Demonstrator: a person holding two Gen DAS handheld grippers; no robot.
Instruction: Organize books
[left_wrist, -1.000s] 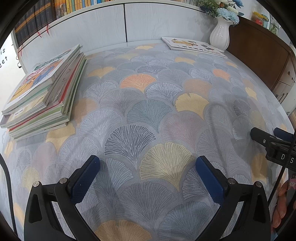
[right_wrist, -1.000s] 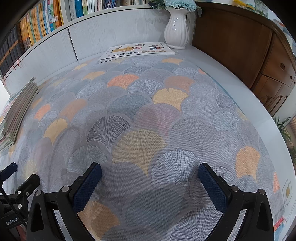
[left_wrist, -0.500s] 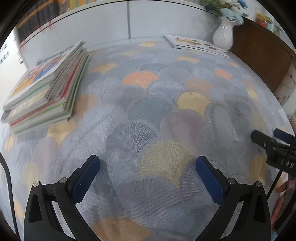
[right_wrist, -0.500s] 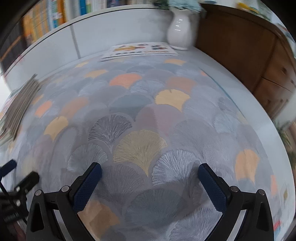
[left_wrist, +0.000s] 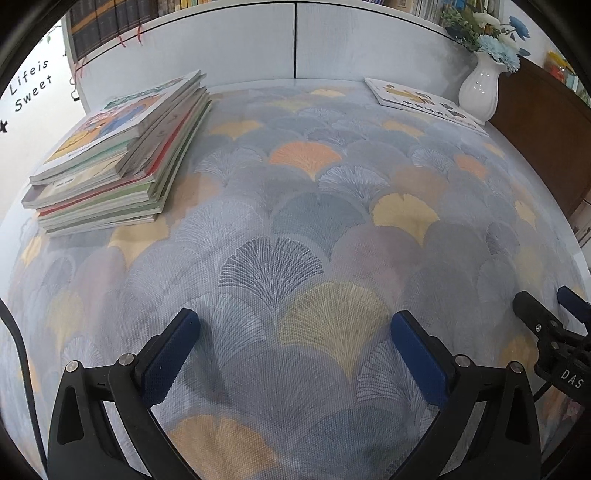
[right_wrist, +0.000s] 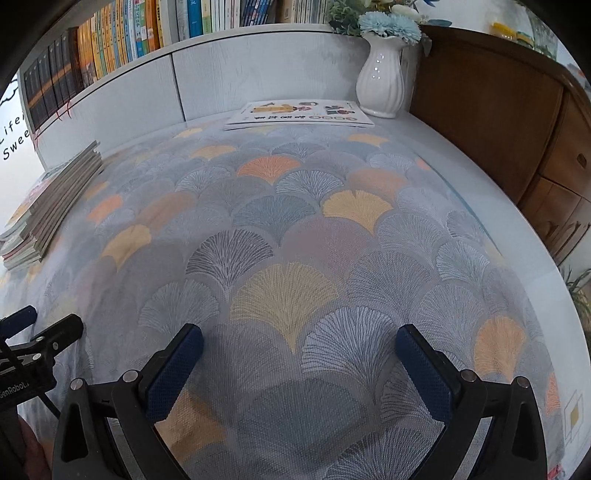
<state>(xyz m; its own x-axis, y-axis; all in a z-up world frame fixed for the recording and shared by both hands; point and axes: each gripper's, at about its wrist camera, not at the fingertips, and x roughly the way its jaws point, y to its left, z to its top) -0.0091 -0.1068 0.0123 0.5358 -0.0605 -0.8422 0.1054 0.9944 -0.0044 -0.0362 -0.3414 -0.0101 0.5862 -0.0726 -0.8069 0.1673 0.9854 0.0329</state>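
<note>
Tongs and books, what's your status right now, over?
Left tongs open, empty; right tongs open, empty. Book stack far left, lone book beside vase. Cloth between is clear.

I see left gripper low, level, jaws spread wide, nothing between blue pads; right gripper same pose, also wide and empty, sitting just right of left one
</note>
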